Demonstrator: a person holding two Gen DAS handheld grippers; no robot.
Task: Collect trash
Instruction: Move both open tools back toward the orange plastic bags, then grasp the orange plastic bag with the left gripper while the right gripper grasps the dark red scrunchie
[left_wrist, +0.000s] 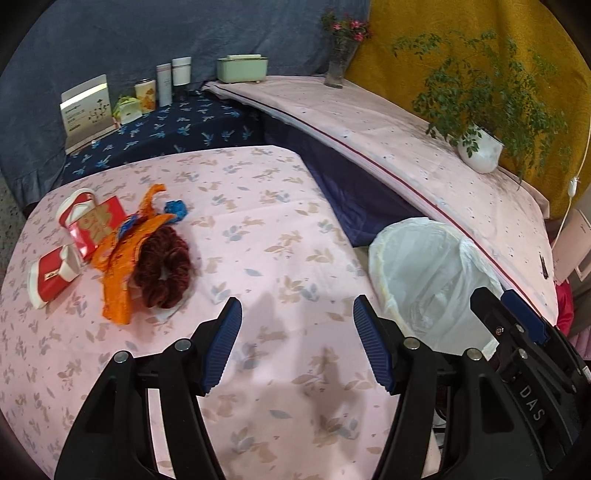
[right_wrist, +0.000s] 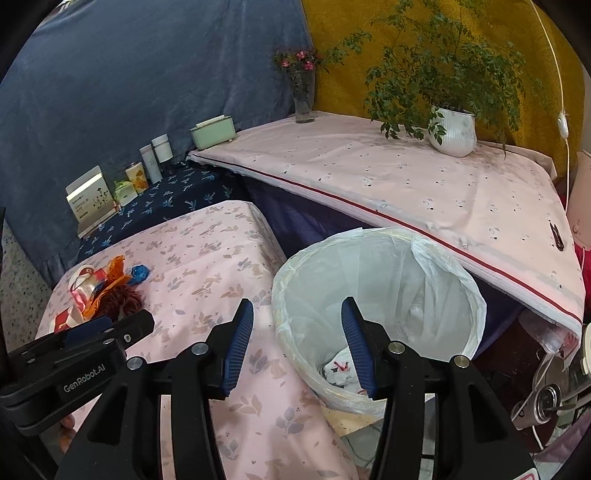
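Two tools in view, both black-framed with ribbed blue pads. Left tool (left_wrist: 297, 343) hangs over the bench (left_wrist: 280, 229), jaws parted, nothing between them but the pink floral cloth. Right tool (right_wrist: 297, 343) hangs at the near rim of the trash bin (right_wrist: 373, 295), jaws apart and empty; its left pad is over the cloth, its right pad over the bin mouth.

Trash pile sits on the far left part of the bench, well apart from both tools:
- dark red fuzzy scrunchie (left_wrist: 162, 267), ring-shaped, plush texture
- crumpled orange wrapper (left_wrist: 122, 266), glossy and creased, touching the scrunchie
- small blue crumpled scrap (left_wrist: 178, 209), just behind the orange wrapper
- flattened red-and-white carton (left_wrist: 50, 275) at the left edge
- red gift bag with white handles (left_wrist: 90, 221), shiny, lying flat

Bin is round, lined with a thin translucent white plastic bag folded over the rim; it stands beside the bench's right edge, below a second cloth-covered surface (right_wrist: 388, 184). A crumpled white wrapper with red marks (right_wrist: 338, 369) lies at the bottom of the liner.

White ribbed pot with a leafy green plant (right_wrist: 452, 131) stands on that higher surface.
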